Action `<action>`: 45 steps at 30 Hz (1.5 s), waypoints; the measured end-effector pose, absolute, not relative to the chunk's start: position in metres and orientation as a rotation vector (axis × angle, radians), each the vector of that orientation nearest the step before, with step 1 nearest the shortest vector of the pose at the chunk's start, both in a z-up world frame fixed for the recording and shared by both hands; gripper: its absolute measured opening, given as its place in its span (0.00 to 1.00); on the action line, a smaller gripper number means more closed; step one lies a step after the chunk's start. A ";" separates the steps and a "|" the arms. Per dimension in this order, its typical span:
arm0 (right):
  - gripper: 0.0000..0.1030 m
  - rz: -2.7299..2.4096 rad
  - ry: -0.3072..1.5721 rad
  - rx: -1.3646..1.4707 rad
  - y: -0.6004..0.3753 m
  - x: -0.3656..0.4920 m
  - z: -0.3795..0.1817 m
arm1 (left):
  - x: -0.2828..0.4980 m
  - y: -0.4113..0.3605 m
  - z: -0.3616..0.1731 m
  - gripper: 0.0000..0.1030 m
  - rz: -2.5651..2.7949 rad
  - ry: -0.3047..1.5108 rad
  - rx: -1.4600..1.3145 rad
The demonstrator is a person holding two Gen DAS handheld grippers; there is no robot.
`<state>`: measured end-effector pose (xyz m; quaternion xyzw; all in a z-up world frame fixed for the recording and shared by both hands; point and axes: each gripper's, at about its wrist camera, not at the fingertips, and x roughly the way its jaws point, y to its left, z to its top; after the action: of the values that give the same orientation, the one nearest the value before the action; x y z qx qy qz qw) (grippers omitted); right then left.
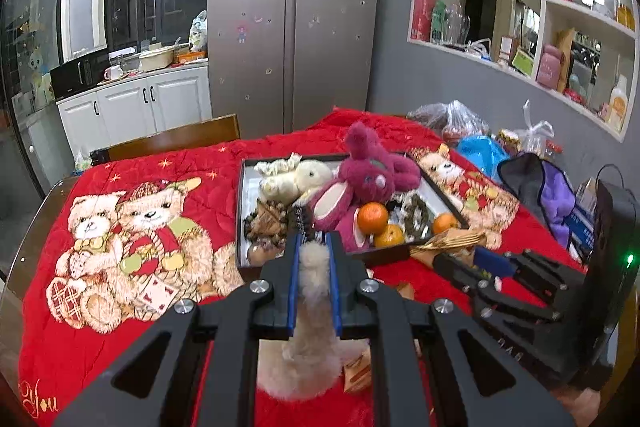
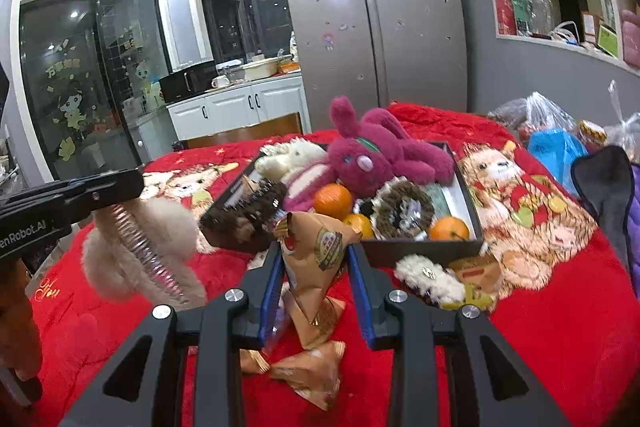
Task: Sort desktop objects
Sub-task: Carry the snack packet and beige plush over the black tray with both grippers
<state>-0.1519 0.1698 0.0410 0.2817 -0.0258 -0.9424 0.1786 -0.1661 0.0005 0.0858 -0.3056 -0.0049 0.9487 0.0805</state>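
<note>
My left gripper (image 1: 314, 241) is shut on a beige fluffy hair clip (image 1: 310, 315), held above the red cloth just in front of the black tray (image 1: 242, 227); the clip also shows in the right wrist view (image 2: 136, 251). My right gripper (image 2: 314, 251) is shut on a tan snack packet (image 2: 316, 259), lifted near the tray's front edge (image 2: 420, 249). The tray holds a magenta plush bear (image 1: 362, 183), a cream plush (image 1: 294, 177), three oranges (image 1: 372, 218), and hair ties (image 2: 404, 211).
More tan packets (image 2: 308, 371) and a white fluffy clip (image 2: 428, 277) lie on the red bear-print cloth (image 1: 120, 307) in front of the tray. Plastic bags (image 1: 460, 125) and a purple garment (image 1: 552, 195) lie at right. A wooden chair (image 1: 172, 139) stands behind the table.
</note>
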 end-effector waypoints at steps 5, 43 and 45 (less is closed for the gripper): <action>0.32 -2.661 -0.056 0.791 0.158 -0.162 0.056 | -0.186 0.007 0.105 0.13 2.824 0.008 -0.891; 0.32 -2.578 -0.003 0.968 0.113 -0.288 0.038 | -0.313 -0.012 0.080 0.13 3.006 0.143 -0.951; 0.32 -2.576 -0.001 0.974 0.113 -0.289 0.036 | -0.315 -0.011 0.079 0.13 3.004 0.158 -0.964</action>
<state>-0.2891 0.1126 0.0363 0.3472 -0.0003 -0.9178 0.1925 -0.3148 -0.0108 0.0785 -0.3053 0.0502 0.9509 -0.0088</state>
